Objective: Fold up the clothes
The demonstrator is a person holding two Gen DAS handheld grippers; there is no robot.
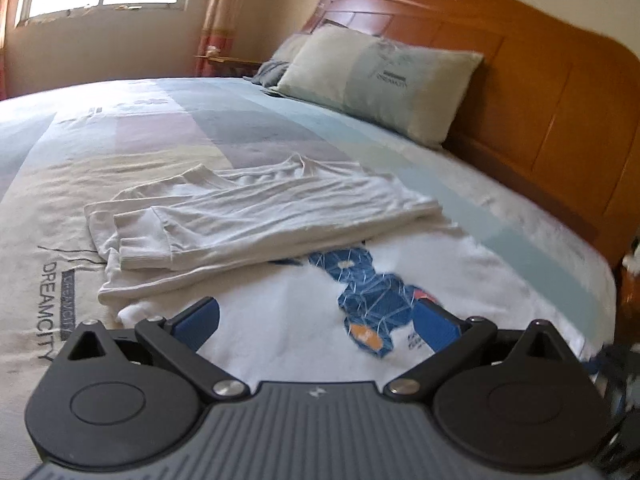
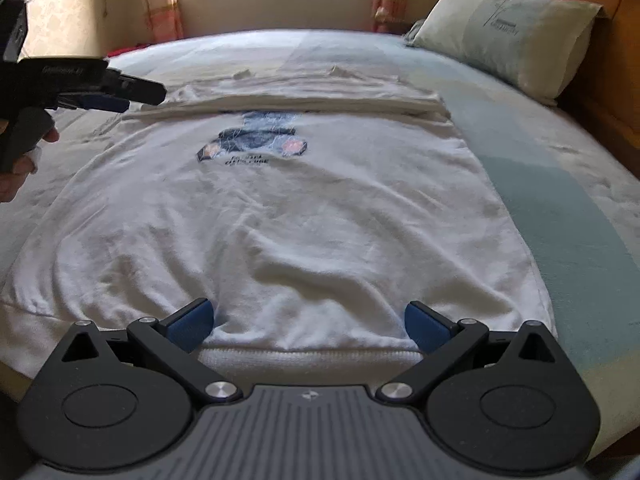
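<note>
1. Progress is partial, by my judgement: the white sweatshirt (image 2: 304, 208) lies flat on the bed (image 2: 560, 184), print side up, and its two sleeves (image 1: 248, 216) are already folded across the upper part, near the collar end.
2. The body of the garment is not yet folded; the hem (image 2: 308, 356) lies near the bed's edge, with soft wrinkles across the middle.
3. The left hand-held gripper (image 1: 316, 320) is released, its blue pads wide apart, and it hovers over the printed area just beside the folded sleeves. It holds nothing.
4. The right hand-held gripper (image 2: 310, 322) is also released, jaws spread on both sides of the hem's middle part. Whether the pads touch the cloth, I cannot tell.
5. What is left, I think, is to bring the hem up toward the sleeves, perhaps twice, so that a compact packet results.
6. A pillow (image 2: 508, 32) rests at the headboard (image 1: 540, 92), well apart from the garment.
</note>
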